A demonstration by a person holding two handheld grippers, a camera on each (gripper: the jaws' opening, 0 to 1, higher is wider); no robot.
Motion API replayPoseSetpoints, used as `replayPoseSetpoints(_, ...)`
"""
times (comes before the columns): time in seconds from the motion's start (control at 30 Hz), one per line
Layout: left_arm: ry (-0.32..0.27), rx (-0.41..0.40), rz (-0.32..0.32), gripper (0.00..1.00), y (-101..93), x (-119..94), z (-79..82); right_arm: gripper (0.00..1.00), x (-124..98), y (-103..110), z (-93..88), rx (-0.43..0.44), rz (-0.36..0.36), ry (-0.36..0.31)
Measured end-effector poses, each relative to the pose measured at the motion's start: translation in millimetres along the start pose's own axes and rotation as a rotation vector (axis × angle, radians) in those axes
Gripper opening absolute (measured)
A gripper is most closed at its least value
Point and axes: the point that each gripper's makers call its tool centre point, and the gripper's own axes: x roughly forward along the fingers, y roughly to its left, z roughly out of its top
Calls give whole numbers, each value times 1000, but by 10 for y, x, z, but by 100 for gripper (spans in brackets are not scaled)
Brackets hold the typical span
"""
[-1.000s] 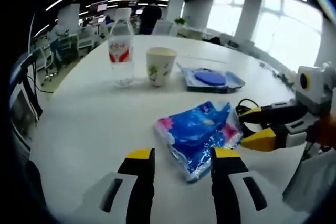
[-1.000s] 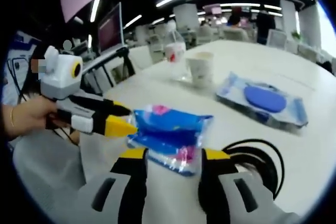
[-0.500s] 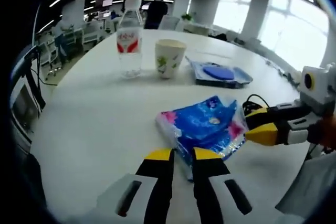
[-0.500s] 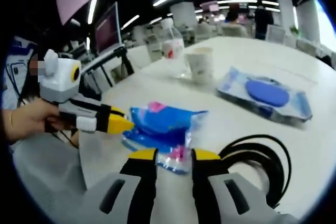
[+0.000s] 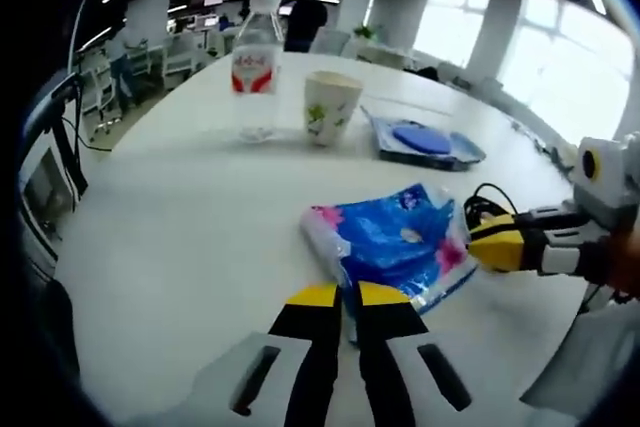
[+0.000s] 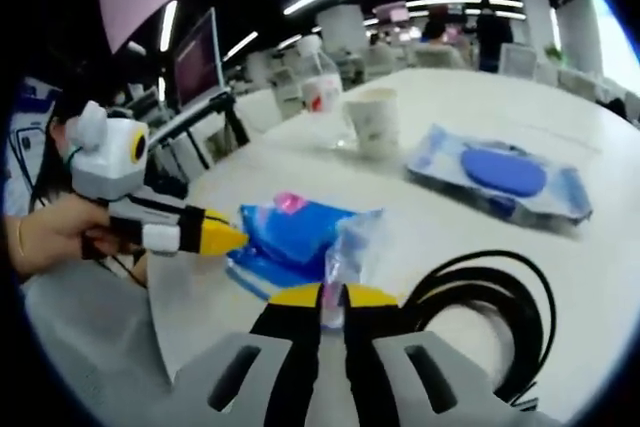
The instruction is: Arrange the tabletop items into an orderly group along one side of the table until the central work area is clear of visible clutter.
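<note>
Left gripper (image 5: 339,294): its yellow-tipped fingers are pinched together on the near edge of the crinkly blue plastic tissue pack (image 5: 392,242).
Right gripper (image 6: 333,295): its fingers are closed on the pack's clear end seam, which stands up between the tips.
Tissue pack (image 6: 292,237): lies on the white round table (image 5: 180,227), clamped at opposite ends by the two grippers.
Beyond the fingers: a clear plastic water bottle with a red label (image 5: 256,72), a white paper cup with a leaf print (image 5: 330,107) just beside it, and a flat blue wet-wipe packet (image 5: 420,142), all near the far edge.
Black coiled cable (image 6: 490,322): just right of the right fingers.
Open room: bare tabletop left of the left fingers, out to the rim.
</note>
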Motion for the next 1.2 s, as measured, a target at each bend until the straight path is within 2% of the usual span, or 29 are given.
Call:
replayPoseSetpoints(0.47,-4,-29,-5,1,-14,-60,14,1,-36,0,35,3,-13,-22)
replayPoseSetpoints(0.67,-29,-15,-13,1,-54,-123,96,1,-84,12,78,1,-11,-39)
replayPoseSetpoints(0.97,-40,-3,-20,1,-123,-214,131,1,-246,30,172,0,1,-77)
replayPoseSetpoints(1.2,-63,-6,-38,1,-216,-296,231,0,-394,34,264,7,6,-113)
